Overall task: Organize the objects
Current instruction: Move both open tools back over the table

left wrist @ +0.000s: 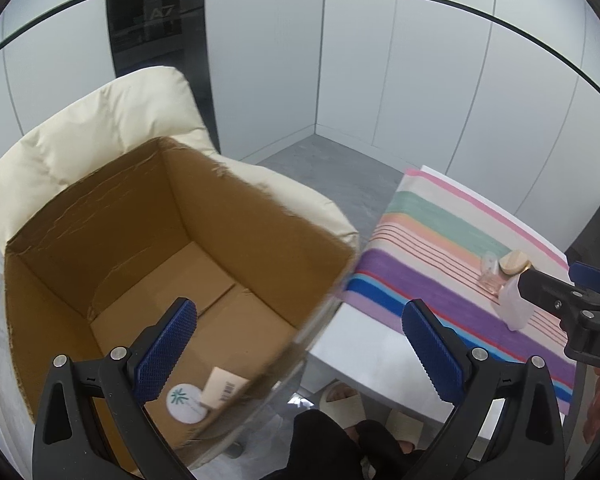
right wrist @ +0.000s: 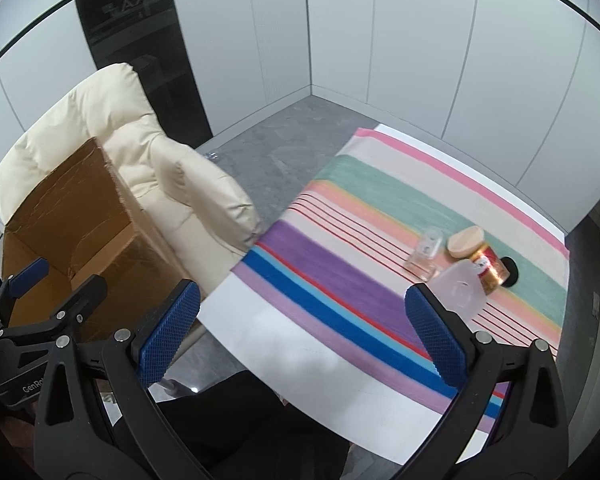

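Reaching for the frosted white plastic bottle (right wrist: 462, 290) on the striped cloth table (right wrist: 340, 248), I'd keep the wide-open, empty right gripper (right wrist: 302, 332) low and square, avoiding the clear glass (right wrist: 424, 254); the left gripper (left wrist: 300, 354) gapes empty over the brown cardboard box (left wrist: 260, 216).

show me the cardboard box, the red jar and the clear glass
cardboard box (left wrist: 228, 216): left wrist view, inner right wall
red jar (right wrist: 489, 267): right wrist view, label side
clear glass (right wrist: 425, 254): right wrist view, side wall
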`<move>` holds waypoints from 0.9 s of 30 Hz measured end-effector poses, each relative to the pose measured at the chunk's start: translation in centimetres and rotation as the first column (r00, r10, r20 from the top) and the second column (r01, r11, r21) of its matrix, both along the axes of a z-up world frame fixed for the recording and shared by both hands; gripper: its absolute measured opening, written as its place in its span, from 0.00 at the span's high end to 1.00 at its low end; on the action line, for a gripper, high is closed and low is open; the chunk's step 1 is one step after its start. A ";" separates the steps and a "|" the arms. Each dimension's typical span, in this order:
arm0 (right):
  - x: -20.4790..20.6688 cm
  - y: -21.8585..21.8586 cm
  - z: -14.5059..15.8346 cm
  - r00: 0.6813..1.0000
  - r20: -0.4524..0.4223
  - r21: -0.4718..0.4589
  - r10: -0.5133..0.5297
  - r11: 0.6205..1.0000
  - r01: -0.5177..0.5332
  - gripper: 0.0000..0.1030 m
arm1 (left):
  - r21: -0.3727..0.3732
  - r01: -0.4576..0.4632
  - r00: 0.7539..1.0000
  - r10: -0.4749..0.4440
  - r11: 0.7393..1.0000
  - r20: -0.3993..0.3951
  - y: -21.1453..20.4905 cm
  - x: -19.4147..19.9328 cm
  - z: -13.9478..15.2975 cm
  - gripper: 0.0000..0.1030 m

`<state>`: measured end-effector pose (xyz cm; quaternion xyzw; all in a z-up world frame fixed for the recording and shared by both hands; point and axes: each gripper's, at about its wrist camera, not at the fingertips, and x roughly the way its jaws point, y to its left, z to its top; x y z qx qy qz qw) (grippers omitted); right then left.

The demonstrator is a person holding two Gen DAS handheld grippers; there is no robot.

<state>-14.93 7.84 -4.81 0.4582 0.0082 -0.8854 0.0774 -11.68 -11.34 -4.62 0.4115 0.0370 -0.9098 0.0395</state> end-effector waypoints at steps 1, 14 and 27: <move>0.0 0.5 0.0 1.000 0.001 0.000 -0.007 1.000 0.007 0.00 | -0.005 0.004 1.000 -0.004 1.000 0.000 0.5 -0.1 0.0 0.00; 0.7 6.2 -0.1 0.995 0.006 -0.004 -0.096 0.995 0.096 0.00 | 0.007 0.095 0.995 -0.095 0.995 0.010 5.6 -1.3 -0.1 0.00; 1.7 11.2 -0.2 0.984 0.007 0.002 -0.176 0.984 0.176 0.00 | 0.012 0.185 0.983 -0.185 0.983 0.002 10.5 -2.0 0.1 0.00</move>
